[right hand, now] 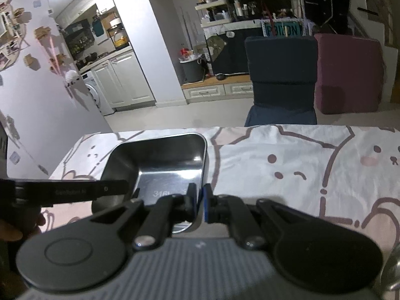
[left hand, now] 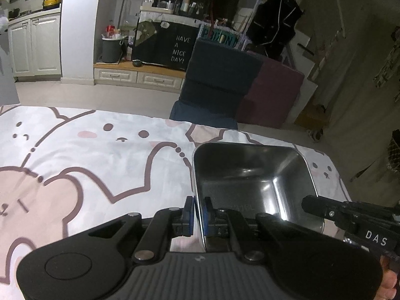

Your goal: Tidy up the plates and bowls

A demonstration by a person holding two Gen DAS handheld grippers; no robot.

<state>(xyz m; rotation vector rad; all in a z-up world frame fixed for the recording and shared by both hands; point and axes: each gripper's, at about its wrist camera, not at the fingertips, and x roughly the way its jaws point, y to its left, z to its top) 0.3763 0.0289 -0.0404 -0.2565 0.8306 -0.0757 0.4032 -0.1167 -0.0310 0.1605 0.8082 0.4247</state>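
A rectangular stainless steel bowl (left hand: 252,175) hangs over the table, held from both sides. My left gripper (left hand: 199,211) is shut on the bowl's left rim, one blue pad outside the wall and one inside. In the right wrist view the same steel bowl (right hand: 160,162) shows empty, and my right gripper (right hand: 199,200) is shut on its right rim. Each view catches the other gripper's black finger reaching in from the side: the right gripper's finger (left hand: 325,206) and the left gripper's finger (right hand: 75,191).
The table wears a white and pink cartoon animal cloth (left hand: 100,165). A dark blue chair (left hand: 217,87) stands at the far edge, with a maroon block (left hand: 272,92) beside it. A person's fingers (left hand: 388,282) show at the lower right. Kitchen cabinets (right hand: 122,80) stand behind.
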